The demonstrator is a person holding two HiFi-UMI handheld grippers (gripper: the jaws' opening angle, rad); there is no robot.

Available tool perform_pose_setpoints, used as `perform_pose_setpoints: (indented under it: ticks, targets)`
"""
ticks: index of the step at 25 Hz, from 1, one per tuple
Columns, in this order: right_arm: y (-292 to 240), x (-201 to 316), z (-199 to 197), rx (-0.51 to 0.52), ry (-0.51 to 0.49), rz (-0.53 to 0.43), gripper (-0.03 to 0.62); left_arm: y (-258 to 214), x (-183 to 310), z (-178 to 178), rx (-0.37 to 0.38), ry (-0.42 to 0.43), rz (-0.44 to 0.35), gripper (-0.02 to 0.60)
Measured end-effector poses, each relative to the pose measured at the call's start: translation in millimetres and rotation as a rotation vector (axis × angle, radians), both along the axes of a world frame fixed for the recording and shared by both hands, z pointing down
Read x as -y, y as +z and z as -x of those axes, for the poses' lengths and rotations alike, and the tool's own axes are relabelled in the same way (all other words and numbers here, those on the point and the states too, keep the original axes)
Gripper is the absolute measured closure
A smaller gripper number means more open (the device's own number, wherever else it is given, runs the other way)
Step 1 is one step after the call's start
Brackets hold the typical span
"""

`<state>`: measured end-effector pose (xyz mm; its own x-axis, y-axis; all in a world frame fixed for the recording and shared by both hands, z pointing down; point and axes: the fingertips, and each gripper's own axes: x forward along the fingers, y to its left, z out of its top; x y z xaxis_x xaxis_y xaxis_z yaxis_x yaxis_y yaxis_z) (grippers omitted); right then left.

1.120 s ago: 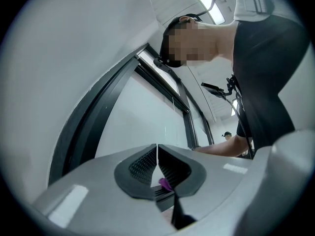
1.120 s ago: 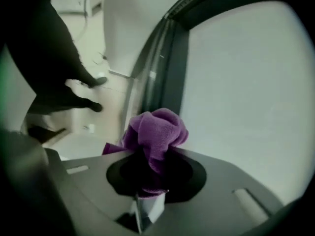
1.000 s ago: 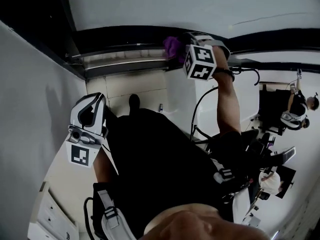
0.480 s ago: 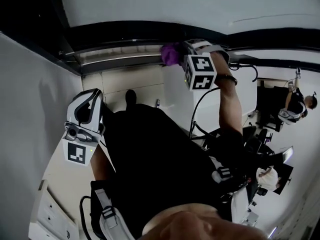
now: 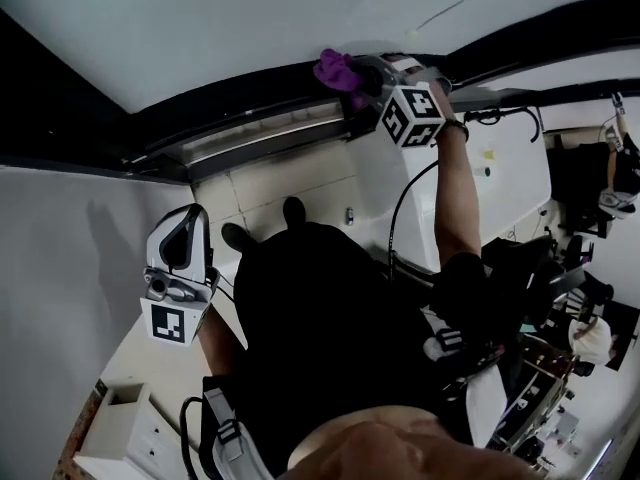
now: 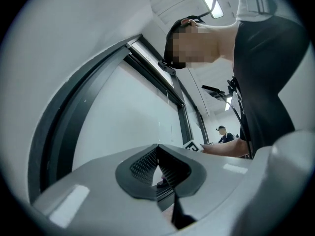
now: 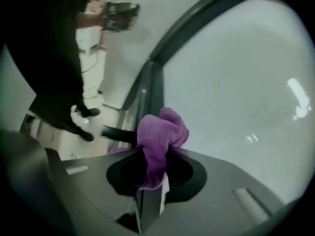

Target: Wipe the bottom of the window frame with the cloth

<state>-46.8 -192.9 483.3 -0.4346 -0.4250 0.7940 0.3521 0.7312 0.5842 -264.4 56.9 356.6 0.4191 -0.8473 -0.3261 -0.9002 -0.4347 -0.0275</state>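
The purple cloth [image 5: 336, 68] is bunched in my right gripper [image 5: 362, 74], which is shut on it and held up at the dark window frame [image 5: 240, 128]. In the right gripper view the cloth [image 7: 162, 134] sticks out from between the jaws of the right gripper [image 7: 152, 175], in front of the frame's dark rail [image 7: 147, 85] and the pale glass [image 7: 236, 77]. Whether it touches the frame is unclear. My left gripper [image 5: 184, 230] hangs low at my left side, away from the frame. In its own view the left gripper [image 6: 158, 167] is shut with nothing in it.
A white drawer unit [image 5: 115, 433] stands at the lower left. To the right are a white box-like unit [image 5: 500, 163], cables and dark equipment [image 5: 545, 278], with another person [image 5: 622, 183] behind. My shoes [image 5: 292, 211] stand on the tiled floor below the frame.
My right gripper has carried the cloth up and a little left along the frame. The head view has tilted. The left gripper stays low at my side.
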Motion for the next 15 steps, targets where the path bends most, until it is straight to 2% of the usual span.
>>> perform_pose_setpoints:
  ticks: [2,3,4,5,7,8,9,10,11,12,14,15]
  targets:
    - [2.7,-48.4,-26.1,-0.131,-0.127,0.108,0.525,-0.6,5.2,-8.1,0.018,0.01,0.011,0.578]
    - [-0.7,-66.4,-35.4,-0.115,-0.142,0.178,0.525,0.2,6.9,-10.1,0.021,0.011,0.018,0.578]
    - [-8.3,-72.7,-39.4,-0.029,-0.122,0.228,0.525,0.9,7.8,-11.0,0.019,0.012,0.025,0.578]
    - [-18.3,-66.4,-39.2,0.111,-0.066,0.248,0.525,0.8,8.4,-11.3,0.012,0.016,0.031,0.578]
    - [-32.2,-23.6,-34.9,0.429,0.14,0.211,0.524,-5.3,11.8,-16.5,-0.015,0.032,0.036,0.578]
    - [-30.3,3.4,-33.6,0.547,0.26,0.175,0.523,-9.8,14.9,-23.0,-0.025,0.041,0.039,0.578]
    - [-21.7,26.4,-32.2,0.616,0.357,0.146,0.523,-11.6,18.2,-31.2,-0.022,0.047,0.044,0.578]
    - [-9.1,42.7,-29.2,0.641,0.412,0.123,0.523,-10.9,21.7,-40.1,-0.012,0.053,0.05,0.578]
    - [3.9,51.3,-23.4,0.635,0.42,0.102,0.523,-10.3,25.7,-49.0,-0.005,0.062,0.053,0.578]
    - [14.5,52.1,-14.8,0.614,0.383,0.081,0.523,-11.1,30.1,-56.5,-0.003,0.075,0.053,0.578]
    - [25.5,37.5,-0.1,0.564,0.241,0.058,0.526,-15.5,38.1,-64.8,-0.005,0.099,0.05,0.578]
    - [27.2,26.8,1.2,0.549,0.174,0.078,0.525,-17.5,40.7,-65.9,-0.002,0.105,0.052,0.578]
